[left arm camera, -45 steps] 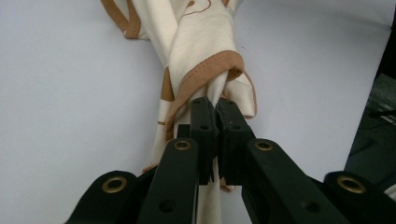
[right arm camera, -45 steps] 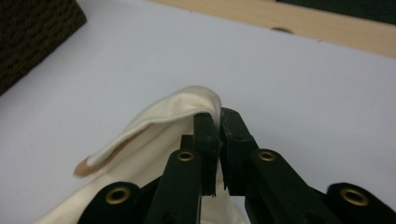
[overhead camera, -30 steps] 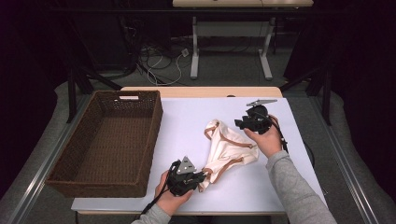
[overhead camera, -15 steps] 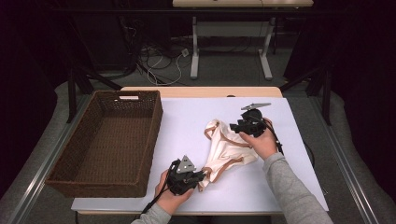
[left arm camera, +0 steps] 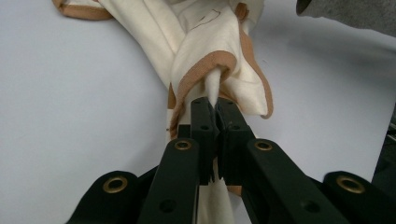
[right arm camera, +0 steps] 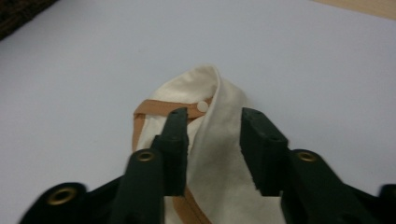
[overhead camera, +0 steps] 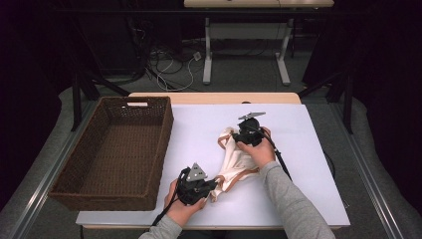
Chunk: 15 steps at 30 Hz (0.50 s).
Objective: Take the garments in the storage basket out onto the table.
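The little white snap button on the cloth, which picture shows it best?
The right gripper view: the snap button sits close up on the tan trim of the cream garment, just past the right tool. In the high view and the left gripper view I cannot make it out.
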{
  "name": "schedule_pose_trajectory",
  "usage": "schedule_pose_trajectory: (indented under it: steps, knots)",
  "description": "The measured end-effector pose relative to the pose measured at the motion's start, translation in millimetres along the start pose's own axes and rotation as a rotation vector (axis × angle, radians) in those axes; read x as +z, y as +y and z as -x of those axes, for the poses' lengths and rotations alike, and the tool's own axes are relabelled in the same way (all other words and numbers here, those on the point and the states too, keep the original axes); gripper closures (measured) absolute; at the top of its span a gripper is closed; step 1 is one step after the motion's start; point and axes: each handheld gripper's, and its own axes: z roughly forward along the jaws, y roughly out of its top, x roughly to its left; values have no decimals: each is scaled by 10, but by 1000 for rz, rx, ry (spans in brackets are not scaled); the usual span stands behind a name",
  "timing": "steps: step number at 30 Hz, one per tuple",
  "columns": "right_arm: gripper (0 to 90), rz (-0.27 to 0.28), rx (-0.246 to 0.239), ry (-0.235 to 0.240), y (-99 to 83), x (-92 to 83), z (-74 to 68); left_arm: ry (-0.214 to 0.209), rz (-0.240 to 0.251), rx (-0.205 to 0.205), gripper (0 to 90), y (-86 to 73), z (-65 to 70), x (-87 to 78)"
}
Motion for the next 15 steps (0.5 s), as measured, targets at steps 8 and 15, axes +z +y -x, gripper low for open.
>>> schedule_pose_trajectory:
  steps: [8, 15]
  knots:
    - [900, -54, 15, -14, -8, -85, 32, 20, 19, -40, 869, 53, -87, -25]
    - [900, 7, 25, 2, -40, -425, 181, 33, 49, -92, 870, 187, -159, -17]
